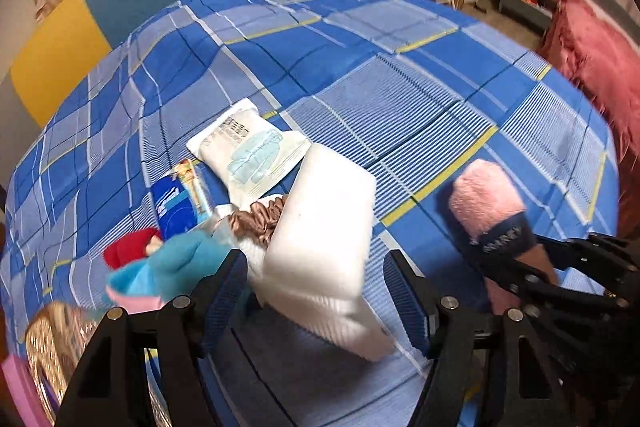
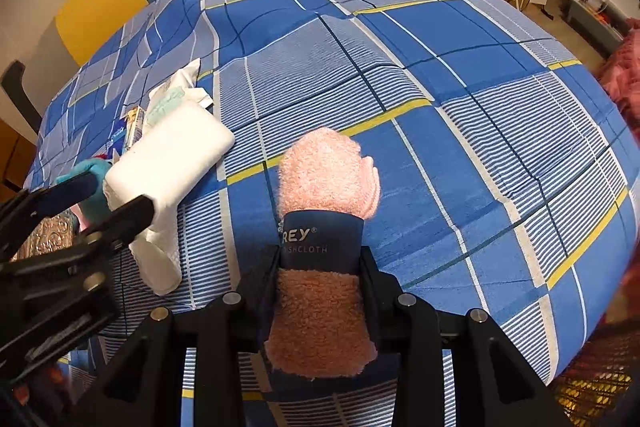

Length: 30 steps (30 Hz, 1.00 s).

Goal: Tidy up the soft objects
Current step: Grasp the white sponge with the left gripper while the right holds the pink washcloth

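On bed: one pink washcloth (image 2: 329, 171); one white towel (image 1: 320, 239)

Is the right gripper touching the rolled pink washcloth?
Touching. In the right wrist view the right gripper has both fingers pressed against the pink washcloth at its navy band.

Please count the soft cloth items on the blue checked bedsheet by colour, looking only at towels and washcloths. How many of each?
White folded towel: 1
Pink rolled washcloth with a navy band: 1
Total: 2
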Each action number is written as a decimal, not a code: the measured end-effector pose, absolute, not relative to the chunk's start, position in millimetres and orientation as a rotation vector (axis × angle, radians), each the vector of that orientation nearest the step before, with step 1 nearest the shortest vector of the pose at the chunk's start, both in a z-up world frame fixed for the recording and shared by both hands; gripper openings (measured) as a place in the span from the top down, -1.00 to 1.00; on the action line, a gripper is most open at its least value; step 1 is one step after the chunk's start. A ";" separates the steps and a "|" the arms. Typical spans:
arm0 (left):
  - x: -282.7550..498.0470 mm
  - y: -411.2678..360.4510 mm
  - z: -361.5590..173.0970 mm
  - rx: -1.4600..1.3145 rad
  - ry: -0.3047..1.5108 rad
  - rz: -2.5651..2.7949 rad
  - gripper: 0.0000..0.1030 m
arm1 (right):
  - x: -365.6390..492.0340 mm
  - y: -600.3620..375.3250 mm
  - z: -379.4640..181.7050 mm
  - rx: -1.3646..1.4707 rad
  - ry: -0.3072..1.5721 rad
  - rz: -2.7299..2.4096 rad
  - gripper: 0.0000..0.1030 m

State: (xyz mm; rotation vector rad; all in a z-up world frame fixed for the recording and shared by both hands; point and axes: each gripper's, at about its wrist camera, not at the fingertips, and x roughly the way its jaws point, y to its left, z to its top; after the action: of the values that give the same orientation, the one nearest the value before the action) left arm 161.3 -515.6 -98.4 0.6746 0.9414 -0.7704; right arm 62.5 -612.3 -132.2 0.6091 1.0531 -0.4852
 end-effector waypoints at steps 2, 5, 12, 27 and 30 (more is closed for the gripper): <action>162.8 -523.5 -104.1 0.725 0.926 -0.761 -0.40 | 61.8 -613.4 -132.3 0.621 1.052 -0.483 0.27; 160.6 -533.5 -113.1 0.822 0.874 -0.740 -0.40 | 60.6 -614.4 -132.6 0.639 1.052 -0.480 0.27; 156.1 -535.4 -121.6 0.844 0.825 -0.756 -0.21 | 61.8 -612.9 -133.1 0.637 1.054 -0.477 0.27; 155.3 -496.5 -100.0 0.649 0.861 -0.810 0.56 | 62.4 -612.4 -134.2 0.634 1.054 -0.471 0.27; 150.3 -489.9 -97.7 0.630 0.867 -0.836 0.56 | 62.7 -612.7 -134.1 0.635 1.053 -0.468 0.27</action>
State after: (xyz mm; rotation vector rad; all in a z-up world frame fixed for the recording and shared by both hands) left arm 150.3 -489.9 -97.7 0.6299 0.8668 -0.8362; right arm 62.7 -612.7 -134.1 0.6346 1.0534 -0.4681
